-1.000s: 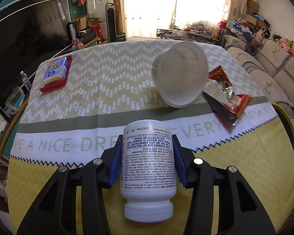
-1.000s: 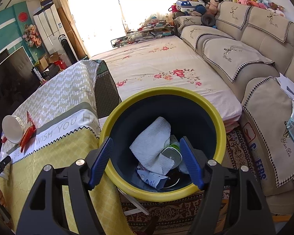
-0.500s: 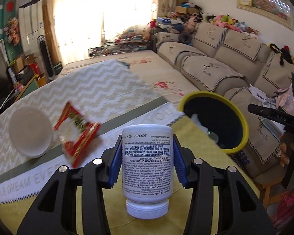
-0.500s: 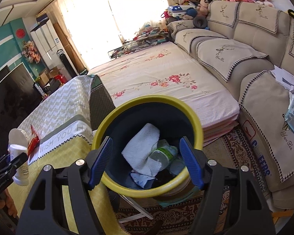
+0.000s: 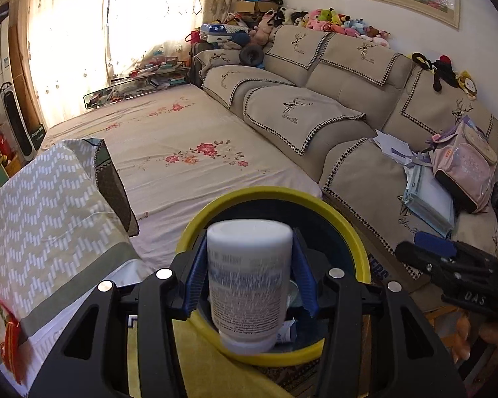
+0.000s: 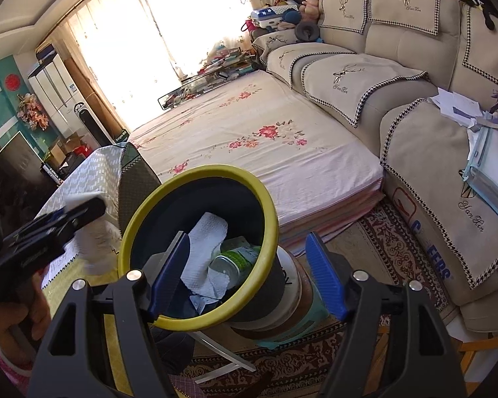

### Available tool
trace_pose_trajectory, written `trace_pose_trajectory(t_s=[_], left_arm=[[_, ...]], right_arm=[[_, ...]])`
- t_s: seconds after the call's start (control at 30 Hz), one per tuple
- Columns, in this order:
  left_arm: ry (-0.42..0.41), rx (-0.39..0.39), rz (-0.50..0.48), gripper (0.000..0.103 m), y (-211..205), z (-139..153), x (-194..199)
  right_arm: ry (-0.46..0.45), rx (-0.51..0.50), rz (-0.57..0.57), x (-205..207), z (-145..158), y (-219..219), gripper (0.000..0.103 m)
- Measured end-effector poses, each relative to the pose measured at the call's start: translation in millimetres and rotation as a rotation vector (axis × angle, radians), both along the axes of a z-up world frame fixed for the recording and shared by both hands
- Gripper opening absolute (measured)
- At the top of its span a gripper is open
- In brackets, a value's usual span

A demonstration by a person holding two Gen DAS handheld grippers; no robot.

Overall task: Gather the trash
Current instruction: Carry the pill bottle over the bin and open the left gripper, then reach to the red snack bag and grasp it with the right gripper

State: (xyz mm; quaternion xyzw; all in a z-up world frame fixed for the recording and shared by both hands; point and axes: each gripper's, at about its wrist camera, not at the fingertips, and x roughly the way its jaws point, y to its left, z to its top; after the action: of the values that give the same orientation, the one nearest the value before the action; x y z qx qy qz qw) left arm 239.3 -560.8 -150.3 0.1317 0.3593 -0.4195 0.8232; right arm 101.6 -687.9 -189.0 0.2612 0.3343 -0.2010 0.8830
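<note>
Two blue fingers point(image 5: 196, 275) of the left gripper point(image 5: 249, 278) are opening around the white bottle point(image 5: 249, 275), cap downward, above the yellow-rimmed bin point(image 5: 358, 252). The right gripper point(image 6: 249, 275) is released.

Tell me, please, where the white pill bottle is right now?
In the left wrist view, the white pill bottle sits cap-down between the opening jaws of the left gripper, directly over the mouth of the yellow-rimmed bin, beside the table.
</note>
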Motion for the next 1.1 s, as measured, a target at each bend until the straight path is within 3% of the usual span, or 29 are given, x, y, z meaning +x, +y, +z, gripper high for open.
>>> trace_pose_trajectory(t_s=[0.03, 0.07, 0.23, 0.4, 0.77, 1.0, 1.1], left_arm=[[0.000, -0.011, 0.011, 0.064, -2.5, -0.1, 5.5], [-0.002, -0.025, 0.024, 0.068, -1.6, -0.3, 11.4], [-0.050, -0.104, 0.066, 0.069, 43.7, 13.9, 18.3], [-0.123, -0.184, 0.173, 0.076, 125.0, 30.8, 13.8], [-0.330, -0.258, 0.537, 0.084, 323.1, 61.9, 29.8], [-0.384, -0.238, 0.769, 0.085, 423.4, 52.9, 52.3], [-0.376, -0.264, 0.837, 0.085, 454.7, 46.2, 58.3]], right_arm=[[0.000, -0.001, 0.005, 1.1, 0.0, 1.1, 0.070], [0.001, -0.002, 0.012, 2.8, 0.1, 2.4, 0.070], [0.006, -0.003, 0.040, 11.8, -1.1, 12.2, 0.070], [0.026, -0.007, 0.094, 27.9, -4.9, 29.7, 0.070], [0.072, -0.043, 0.310, 92.6, -1.1, 118.3, 0.071], [0.052, -0.083, 0.498, 138.9, 18.6, 190.4, 0.071], [0.051, -0.084, 0.581, 161.4, 22.5, 220.7, 0.071]])
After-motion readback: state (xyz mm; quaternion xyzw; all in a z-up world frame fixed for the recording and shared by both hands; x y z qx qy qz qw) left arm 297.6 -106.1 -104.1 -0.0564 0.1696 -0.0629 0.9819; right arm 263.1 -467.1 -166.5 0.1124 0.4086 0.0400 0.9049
